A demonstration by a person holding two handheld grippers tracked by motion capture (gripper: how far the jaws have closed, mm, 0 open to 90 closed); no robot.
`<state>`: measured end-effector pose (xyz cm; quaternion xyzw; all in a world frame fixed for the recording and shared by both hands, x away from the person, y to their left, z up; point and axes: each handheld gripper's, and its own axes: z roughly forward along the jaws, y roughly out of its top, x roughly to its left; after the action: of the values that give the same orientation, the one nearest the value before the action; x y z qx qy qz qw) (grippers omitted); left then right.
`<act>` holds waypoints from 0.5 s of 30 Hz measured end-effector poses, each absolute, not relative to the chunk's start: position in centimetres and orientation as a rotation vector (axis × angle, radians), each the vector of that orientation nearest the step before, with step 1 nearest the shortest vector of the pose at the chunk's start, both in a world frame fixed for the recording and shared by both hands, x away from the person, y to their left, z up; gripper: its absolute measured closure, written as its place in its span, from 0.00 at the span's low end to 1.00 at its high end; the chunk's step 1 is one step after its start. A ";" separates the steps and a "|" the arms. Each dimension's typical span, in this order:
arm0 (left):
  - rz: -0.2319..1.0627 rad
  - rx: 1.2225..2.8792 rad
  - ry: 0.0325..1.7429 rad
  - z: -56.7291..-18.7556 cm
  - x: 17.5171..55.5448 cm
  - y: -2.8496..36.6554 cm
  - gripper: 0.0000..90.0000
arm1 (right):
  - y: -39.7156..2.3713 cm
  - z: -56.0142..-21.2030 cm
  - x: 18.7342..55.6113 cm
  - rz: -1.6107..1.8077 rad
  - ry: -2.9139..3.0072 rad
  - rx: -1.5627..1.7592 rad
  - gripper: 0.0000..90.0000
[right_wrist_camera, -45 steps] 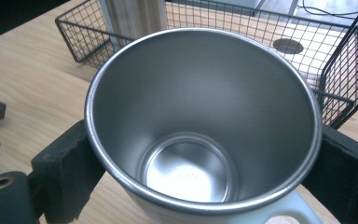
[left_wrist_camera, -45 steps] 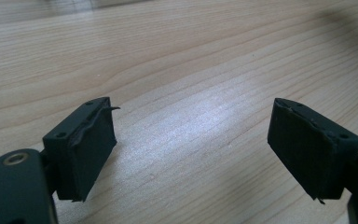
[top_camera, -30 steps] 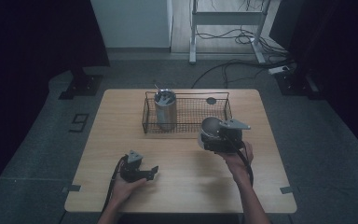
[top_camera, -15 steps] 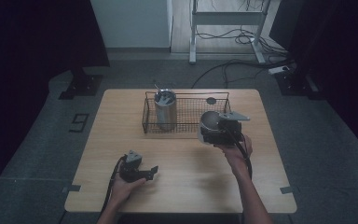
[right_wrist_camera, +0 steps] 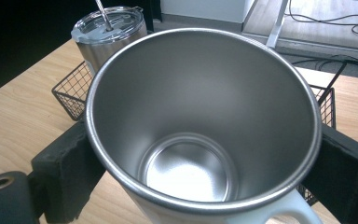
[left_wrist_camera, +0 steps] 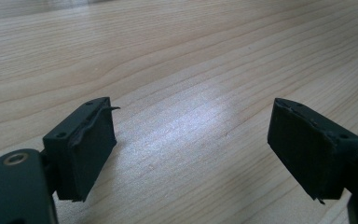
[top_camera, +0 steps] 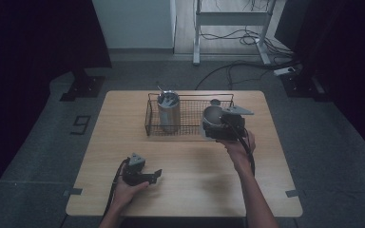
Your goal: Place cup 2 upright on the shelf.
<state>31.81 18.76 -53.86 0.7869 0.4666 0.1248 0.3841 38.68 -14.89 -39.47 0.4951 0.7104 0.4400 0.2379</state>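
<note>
Right gripper (top_camera: 217, 126) sat right of frame centre, at the wire basket's (top_camera: 190, 130) lower-right corner; its jaws pinched a steel mug (right_wrist_camera: 200, 130) by the sides, mouth toward the camera. Lidded tumbler (top_camera: 168, 110) stood at the basket's left end. Open tabletop (top_camera: 195, 175) across the lower frame. Left gripper (top_camera: 153, 175) lay lower left; its jaws stood apart with nothing between them

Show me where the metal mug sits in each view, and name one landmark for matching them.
High view: the mug is right of centre, held in the right tool by the wire basket's right end.
Right gripper view: the mug is at the centre, mouth up, clamped between the jaws.
Left gripper view: bare wood between open jaws.
Shared landmark: the wooden table.
</note>
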 end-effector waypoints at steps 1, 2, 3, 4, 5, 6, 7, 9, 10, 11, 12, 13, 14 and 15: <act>0.317 2.005 1.189 -53.9 31.8 18.8 0.17 | -14.9 -39.4 38.8 1.205 1.946 1.358 0.08; 0.318 2.007 1.187 -53.8 31.8 18.8 0.17 | -14.9 -39.4 39.0 1.204 1.945 1.361 0.08; 0.318 2.007 1.187 -53.8 31.8 18.7 0.17 | -14.9 -39.4 39.2 1.203 1.945 1.363 0.08; 0.318 2.008 1.186 -53.9 31.8 18.7 0.17 | -14.8 -39.4 39.3 1.200 1.944 1.364 0.08; 0.317 2.010 1.185 -53.9 31.8 18.7 0.17 | -14.8 -39.3 39.5 1.197 1.944 1.368 0.08; 0.317 2.009 1.186 -53.9 31.8 18.7 0.17 | -14.8 -39.2 39.7 1.194 1.943 1.368 0.08; 0.318 2.009 1.186 -53.9 31.8 18.7 0.17 | -14.8 -39.2 39.9 1.194 1.942 1.372 0.08; 0.316 2.012 1.185 -53.9 31.8 18.6 0.17 | -14.9 -39.0 40.3 1.192 1.938 1.375 0.08; 0.316 2.014 1.184 -53.9 31.8 18.7 0.17 | -14.9 -39.0 40.4 1.191 1.938 1.380 0.08; 0.316 2.013 1.184 -53.9 31.8 18.6 0.17 | -14.9 -38.9 40.6 1.189 1.935 1.379 0.08; 0.316 2.013 1.184 -53.9 31.8 18.6 0.17 | -14.9 -38.9 40.7 1.187 1.934 1.380 0.08; 0.316 2.014 1.184 -53.9 31.8 18.6 0.17 | -14.9 -38.8 40.9 1.184 1.932 1.382 0.08; 0.315 2.016 1.184 -54.0 31.8 18.6 0.17 | -15.0 -38.8 41.1 1.181 1.932 1.382 0.08; 0.314 2.016 1.184 -54.0 31.8 18.6 0.17 | -15.0 -38.7 41.2 1.177 1.933 1.382 0.08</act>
<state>31.83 18.63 -53.97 0.7901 0.4640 0.1228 0.3813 41.24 -14.99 -38.68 0.5056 0.7072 0.4306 0.2424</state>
